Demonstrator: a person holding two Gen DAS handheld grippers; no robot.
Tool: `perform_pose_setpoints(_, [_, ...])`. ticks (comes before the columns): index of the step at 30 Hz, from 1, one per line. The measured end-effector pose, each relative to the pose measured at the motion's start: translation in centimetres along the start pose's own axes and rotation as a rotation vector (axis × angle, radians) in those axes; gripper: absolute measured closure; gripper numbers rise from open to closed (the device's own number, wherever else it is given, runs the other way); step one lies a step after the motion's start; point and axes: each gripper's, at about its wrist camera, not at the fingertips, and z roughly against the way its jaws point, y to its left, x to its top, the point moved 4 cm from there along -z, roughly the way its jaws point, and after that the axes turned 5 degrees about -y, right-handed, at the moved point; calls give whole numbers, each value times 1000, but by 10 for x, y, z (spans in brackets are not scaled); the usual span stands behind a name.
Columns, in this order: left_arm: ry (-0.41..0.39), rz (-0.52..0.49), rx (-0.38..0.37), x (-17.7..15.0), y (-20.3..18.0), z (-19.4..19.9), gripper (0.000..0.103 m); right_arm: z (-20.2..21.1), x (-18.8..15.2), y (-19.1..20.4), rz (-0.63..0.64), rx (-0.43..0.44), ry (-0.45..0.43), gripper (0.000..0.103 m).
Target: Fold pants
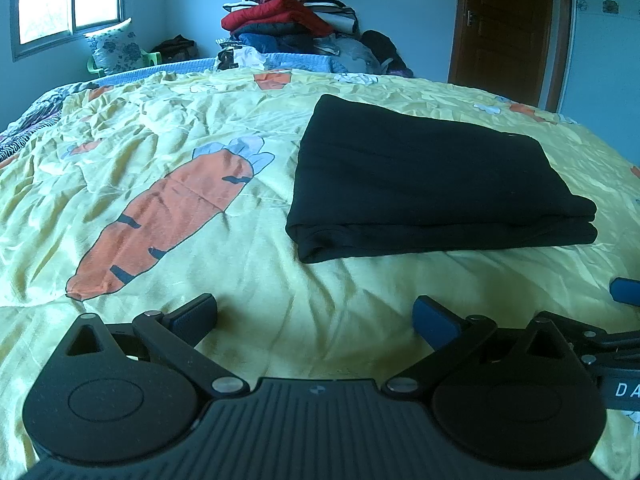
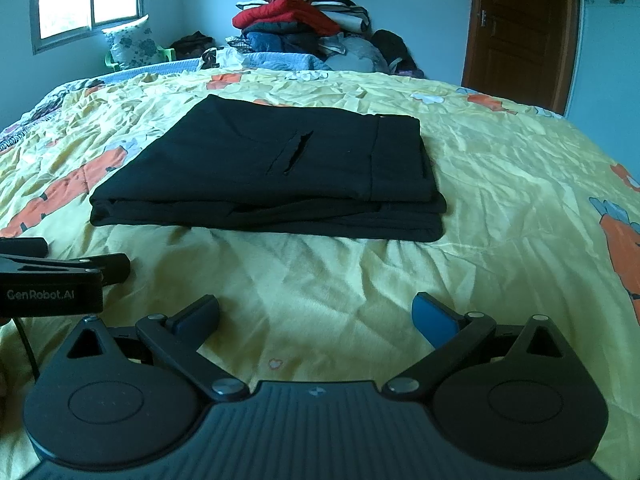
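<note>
The black pants [image 1: 420, 184] lie folded into a thick flat rectangle on the yellow carrot-print bedspread [image 1: 160, 160]; in the right wrist view the pants [image 2: 272, 176] show a pocket slit on top. My left gripper [image 1: 316, 320] rests low over the bedspread, short of the pants' near edge, open with nothing between its fingers. My right gripper [image 2: 316, 316] is likewise open and empty, a little back from the pants. The left gripper [image 2: 84, 266] also appears at the left edge of the right wrist view.
A tall pile of clothes [image 1: 292, 20] stands at the far side of the bed against the wall. A window [image 1: 68, 0] is at the far left, a brown door [image 1: 508, 28] at the far right. A flowered pillow [image 1: 114, 48] leans by the window.
</note>
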Motion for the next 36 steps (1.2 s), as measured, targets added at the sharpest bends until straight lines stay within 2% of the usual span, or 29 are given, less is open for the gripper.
perform_pose_setpoints(18, [0,-3,0,0,0,0,0,0,0,0,-1,0,0,0])
perform_pose_setpoints(27, [-9,-48,-26,0,-7,1,0,0,0,-1,-6,-7,-1,0])
perform_pose_setpoints(36, [-1,-30,-38,-1,-5,0,0,0,0,-1,-7,-7,-1,0])
